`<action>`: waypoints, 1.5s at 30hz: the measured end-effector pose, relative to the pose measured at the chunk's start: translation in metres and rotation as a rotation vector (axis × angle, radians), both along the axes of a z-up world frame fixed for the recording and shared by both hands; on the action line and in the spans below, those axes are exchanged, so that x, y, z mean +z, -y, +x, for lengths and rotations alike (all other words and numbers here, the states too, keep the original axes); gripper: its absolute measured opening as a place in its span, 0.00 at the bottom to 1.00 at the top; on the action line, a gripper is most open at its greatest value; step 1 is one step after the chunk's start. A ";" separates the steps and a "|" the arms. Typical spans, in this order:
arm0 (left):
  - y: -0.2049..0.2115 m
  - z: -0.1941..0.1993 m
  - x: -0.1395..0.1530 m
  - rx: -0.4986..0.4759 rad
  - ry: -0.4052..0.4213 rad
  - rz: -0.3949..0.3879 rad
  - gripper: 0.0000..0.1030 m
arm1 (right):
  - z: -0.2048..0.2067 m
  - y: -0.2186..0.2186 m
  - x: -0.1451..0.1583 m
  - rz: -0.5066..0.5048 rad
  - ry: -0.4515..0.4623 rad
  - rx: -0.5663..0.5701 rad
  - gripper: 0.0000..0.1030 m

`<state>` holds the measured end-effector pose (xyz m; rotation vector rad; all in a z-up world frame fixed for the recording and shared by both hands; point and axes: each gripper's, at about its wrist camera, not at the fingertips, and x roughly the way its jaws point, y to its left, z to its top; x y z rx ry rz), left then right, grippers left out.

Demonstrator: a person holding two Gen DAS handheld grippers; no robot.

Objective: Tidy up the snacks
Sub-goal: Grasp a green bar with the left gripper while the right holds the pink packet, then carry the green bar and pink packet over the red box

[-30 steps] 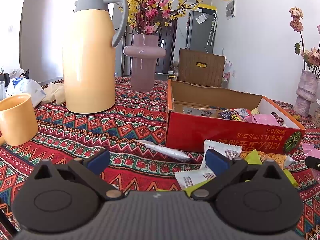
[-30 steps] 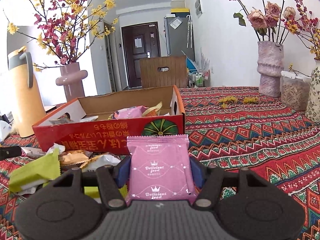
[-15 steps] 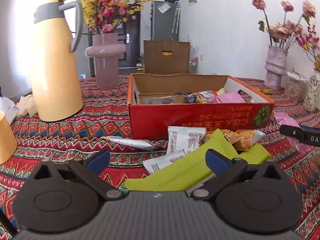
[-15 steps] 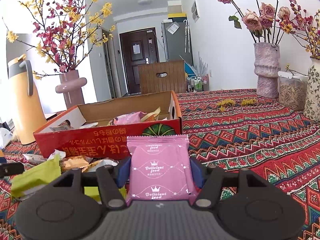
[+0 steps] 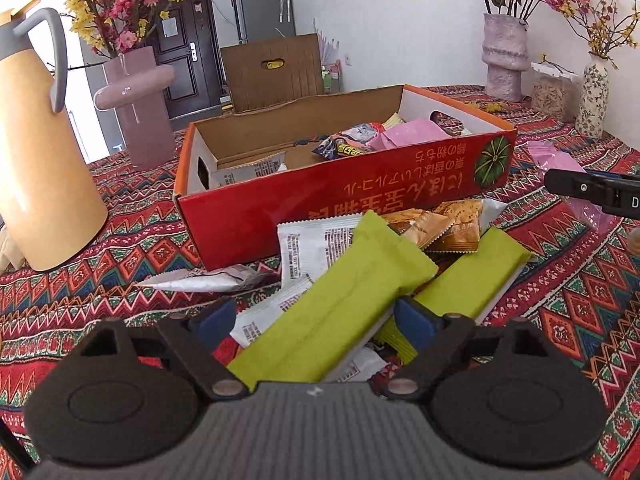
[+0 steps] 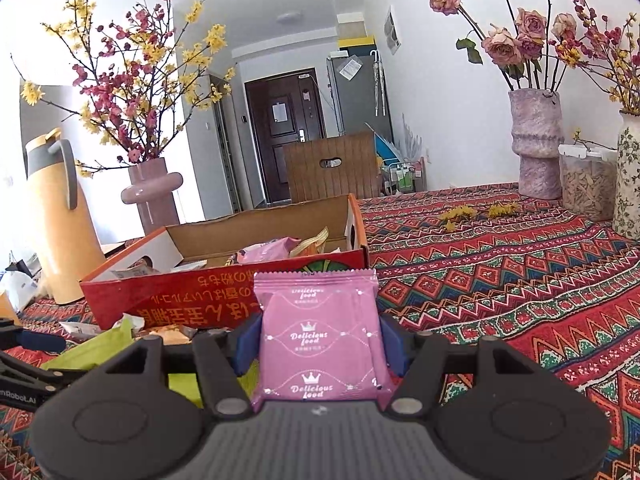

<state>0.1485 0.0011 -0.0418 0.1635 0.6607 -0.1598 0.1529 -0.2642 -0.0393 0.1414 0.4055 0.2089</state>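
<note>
A red cardboard box (image 5: 340,196) stands open on the patterned cloth, with several snack packets inside. More packets lie heaped against its near wall: white ones, orange ones (image 5: 448,228) and two green ones. My left gripper (image 5: 314,320) is over this heap with its jaws closing. The nearer green packet (image 5: 340,304) lies between them, and the left pad is still clear of it. My right gripper (image 6: 320,340) is shut on a pink "Delicious food" packet (image 6: 318,332), held upright just in front of the box (image 6: 180,292).
A yellow thermos jug (image 5: 36,152) and a pink vase (image 5: 140,108) stand to the left of the box. At the far right are a mauve flower vase (image 6: 536,148), a clear jar (image 6: 586,184) and a patterned vase. A wooden chair back (image 5: 276,68) rises behind the table.
My left gripper swung right, from the jug to the snack heap, rolled level and narrowed its jaws around the green packet. The right gripper kept still with the pink packet.
</note>
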 end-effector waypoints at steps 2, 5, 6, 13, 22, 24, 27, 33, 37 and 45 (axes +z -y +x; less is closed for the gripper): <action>-0.001 0.001 0.000 -0.010 -0.017 -0.017 0.71 | -0.001 0.000 0.000 0.003 0.003 0.003 0.59; -0.002 -0.001 0.001 -0.011 -0.022 -0.034 0.66 | -0.002 0.000 0.000 0.005 0.009 0.005 0.59; -0.003 -0.002 0.001 -0.013 -0.023 -0.038 0.63 | -0.002 0.000 0.000 0.005 0.010 0.006 0.59; 0.001 -0.006 0.010 -0.003 -0.007 -0.027 0.35 | -0.002 0.000 0.000 0.006 0.012 0.007 0.59; 0.002 -0.010 0.009 0.008 -0.009 -0.044 0.41 | -0.002 0.001 0.000 0.006 0.012 0.008 0.59; 0.001 -0.012 0.008 0.022 -0.012 -0.048 0.48 | -0.002 0.001 0.000 0.006 0.012 0.008 0.59; 0.000 -0.015 0.003 0.030 -0.024 -0.053 0.48 | -0.002 0.001 0.000 0.006 0.012 0.008 0.59; 0.004 -0.016 0.000 0.044 -0.017 -0.048 0.39 | -0.002 0.001 0.000 0.005 0.011 0.008 0.59; 0.007 -0.020 0.001 0.071 0.005 -0.037 0.36 | -0.003 0.001 0.000 0.006 0.012 0.008 0.59; 0.007 -0.028 0.014 0.106 0.051 -0.051 0.36 | -0.005 -0.001 0.001 0.001 0.024 0.016 0.59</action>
